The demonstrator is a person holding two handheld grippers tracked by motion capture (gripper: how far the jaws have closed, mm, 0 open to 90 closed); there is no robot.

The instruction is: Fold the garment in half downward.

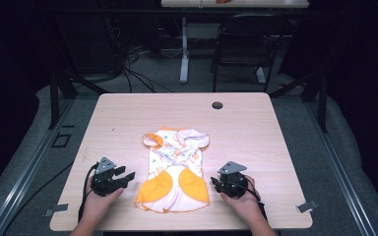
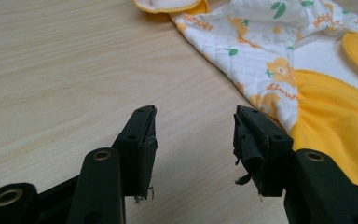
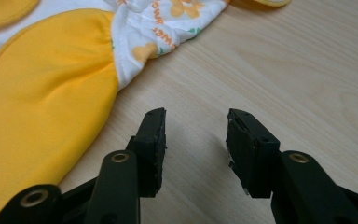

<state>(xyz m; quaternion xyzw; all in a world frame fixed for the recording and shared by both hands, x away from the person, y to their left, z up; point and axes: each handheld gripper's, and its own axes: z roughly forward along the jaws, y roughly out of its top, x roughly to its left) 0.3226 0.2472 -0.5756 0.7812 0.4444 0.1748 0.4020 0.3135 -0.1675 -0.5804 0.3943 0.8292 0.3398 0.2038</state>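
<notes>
- Baby suit (image 1: 176, 169) lies mid-table, between my grippers, untouched and unfolded.
- Left gripper (image 2: 193, 135): jaws wide, empty, just beside the cloth.
- Right gripper (image 3: 196, 135): same; all handling remains, I'd judge.

A: Left gripper (image 1: 123, 176) — black body, grey three-cornered plate on top, black cable trailing off the back.

B: Right gripper (image 1: 218, 184) same build: black, grey plate, cable by the wrist. Bare forearms, no sleeves visible.

A: Left gripper view: left gripper (image 2: 193, 140) has two black jaws, brass-coloured rivets at the joints, small screw holes. Pads (image 2: 244, 142) frayed, bits hanging off.

B: Right gripper view: right gripper (image 3: 195, 142), same black jaws, brass rivets; pads (image 3: 156, 149) rough-edged, worn.
</notes>
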